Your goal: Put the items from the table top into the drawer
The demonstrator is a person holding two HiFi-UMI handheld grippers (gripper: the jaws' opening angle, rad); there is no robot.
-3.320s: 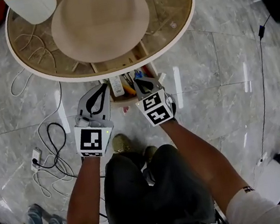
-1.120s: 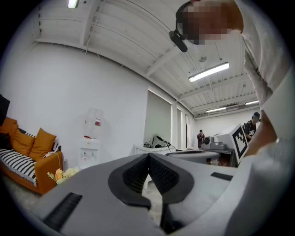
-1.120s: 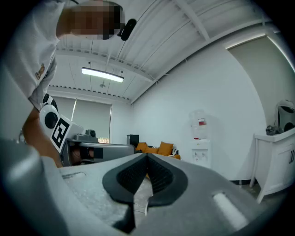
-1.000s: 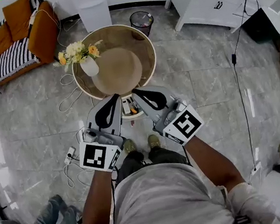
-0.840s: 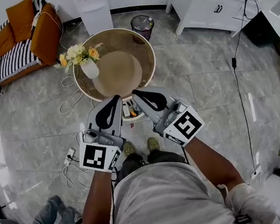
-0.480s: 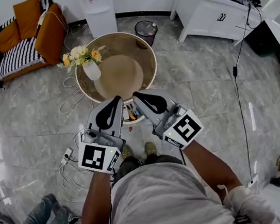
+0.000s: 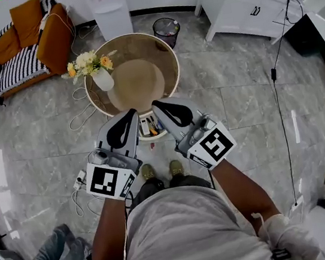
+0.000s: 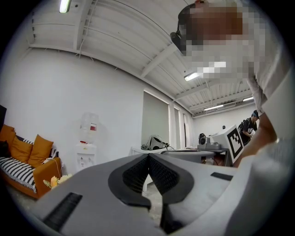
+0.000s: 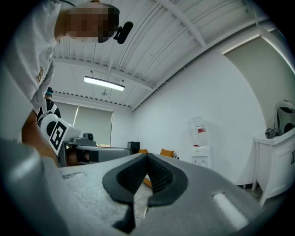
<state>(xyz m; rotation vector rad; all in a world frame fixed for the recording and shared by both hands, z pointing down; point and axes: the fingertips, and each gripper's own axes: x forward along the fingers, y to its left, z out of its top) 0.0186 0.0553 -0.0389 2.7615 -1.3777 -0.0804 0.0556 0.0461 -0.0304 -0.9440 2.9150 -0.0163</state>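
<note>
The round table (image 7: 172, 64) bears a tan mat (image 7: 137, 83) and a white vase of flowers (image 7: 103, 79). Under its near rim the drawer (image 7: 151, 135) stands pulled out, with several small coloured items inside, partly hidden by my grippers. My left gripper (image 7: 133, 112) and right gripper (image 7: 154, 105) are held side by side high above the drawer, both pointing level. In the left gripper view the left gripper (image 8: 148, 156) has its pads touching with nothing between them. The right gripper (image 9: 147, 156) looks the same in its own view.
An orange and striped sofa (image 7: 14, 48) stands at the far left, a water dispenser (image 7: 106, 1) behind the table and a waste bin (image 7: 166, 30) beside it. White cabinets (image 7: 247, 4) fill the far right. Cables (image 7: 82, 181) lie on the floor at the left. A person's legs (image 7: 54, 257) show at the lower left.
Since the earliest frame the view has risen from close over the table to standing height, and both grippers have lifted away from the drawer. Over the last second hardly anything differs.
</note>
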